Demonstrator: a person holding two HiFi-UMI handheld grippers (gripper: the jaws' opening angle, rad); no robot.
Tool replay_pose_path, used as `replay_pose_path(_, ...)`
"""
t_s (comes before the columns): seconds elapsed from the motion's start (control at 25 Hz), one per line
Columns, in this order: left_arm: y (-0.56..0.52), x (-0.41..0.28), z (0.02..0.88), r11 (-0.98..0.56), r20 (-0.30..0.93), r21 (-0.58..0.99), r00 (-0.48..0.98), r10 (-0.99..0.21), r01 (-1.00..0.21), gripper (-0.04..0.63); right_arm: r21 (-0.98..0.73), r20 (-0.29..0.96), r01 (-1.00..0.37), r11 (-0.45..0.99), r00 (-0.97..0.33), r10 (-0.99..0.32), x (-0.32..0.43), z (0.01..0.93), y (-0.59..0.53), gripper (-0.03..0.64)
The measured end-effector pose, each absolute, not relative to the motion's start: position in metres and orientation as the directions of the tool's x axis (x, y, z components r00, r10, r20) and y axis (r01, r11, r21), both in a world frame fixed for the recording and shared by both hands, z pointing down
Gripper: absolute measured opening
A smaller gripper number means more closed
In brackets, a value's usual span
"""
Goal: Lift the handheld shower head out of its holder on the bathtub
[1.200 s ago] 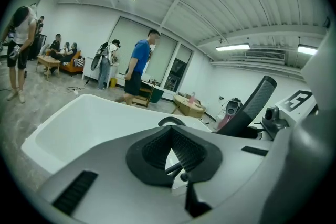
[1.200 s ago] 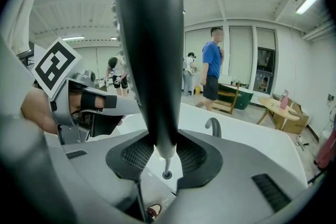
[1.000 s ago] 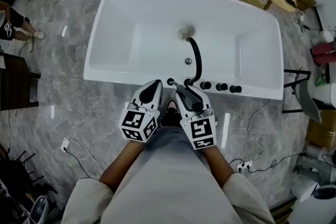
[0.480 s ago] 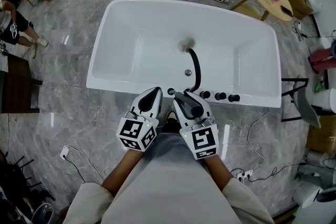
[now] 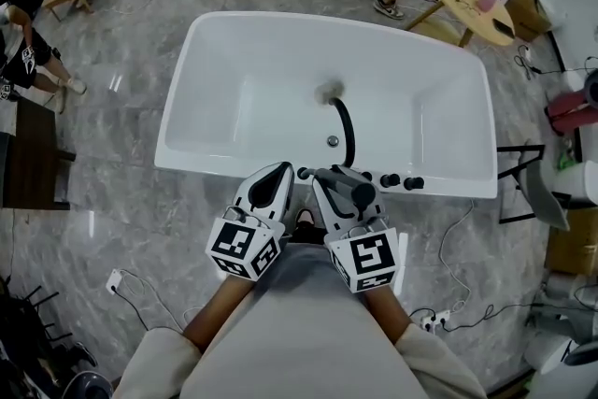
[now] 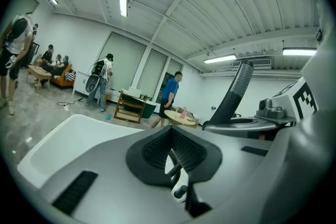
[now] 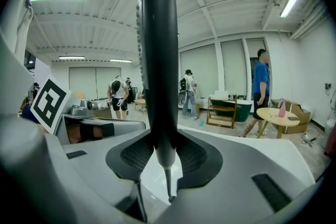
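Honestly, right gripper (image 7: pixel 164 160) clamps the head (image 7: pixel 156 34) low on its handle (image 7: pixel 158 128), by the tub's (image 5: pixel 215 165) near rim; seems rigid, slick, light. Left gripper (image 6: pixel 172 153) closed, empty.

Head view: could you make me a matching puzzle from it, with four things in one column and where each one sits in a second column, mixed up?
Things:
1 shower head
2 bathtub
3 round table
4 black knobs

Places:
A in a row on the tub's near rim
B beyond the tub's far right corner
C clamped in the right gripper
D on the grey marble floor, mid-view

Pairs: 1-C, 2-D, 3-B, 4-A
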State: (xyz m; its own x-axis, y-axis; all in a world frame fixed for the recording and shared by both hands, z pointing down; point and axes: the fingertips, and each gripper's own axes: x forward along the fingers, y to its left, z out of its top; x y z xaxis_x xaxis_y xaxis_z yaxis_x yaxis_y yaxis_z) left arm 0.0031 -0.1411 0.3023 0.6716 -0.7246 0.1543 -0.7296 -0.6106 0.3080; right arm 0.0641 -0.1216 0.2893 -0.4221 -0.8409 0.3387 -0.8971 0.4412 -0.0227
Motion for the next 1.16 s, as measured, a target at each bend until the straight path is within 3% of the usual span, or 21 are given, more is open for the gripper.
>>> replay_pose_path(1.16,-0.156,0.007,0.306,-0.604,0.173,0.332,0.676,-0.716,-0.725,0.005,-0.042,0.374,-0.892,0.450,-0.432,-0.821,0.069,0.302,-0.136,0.144)
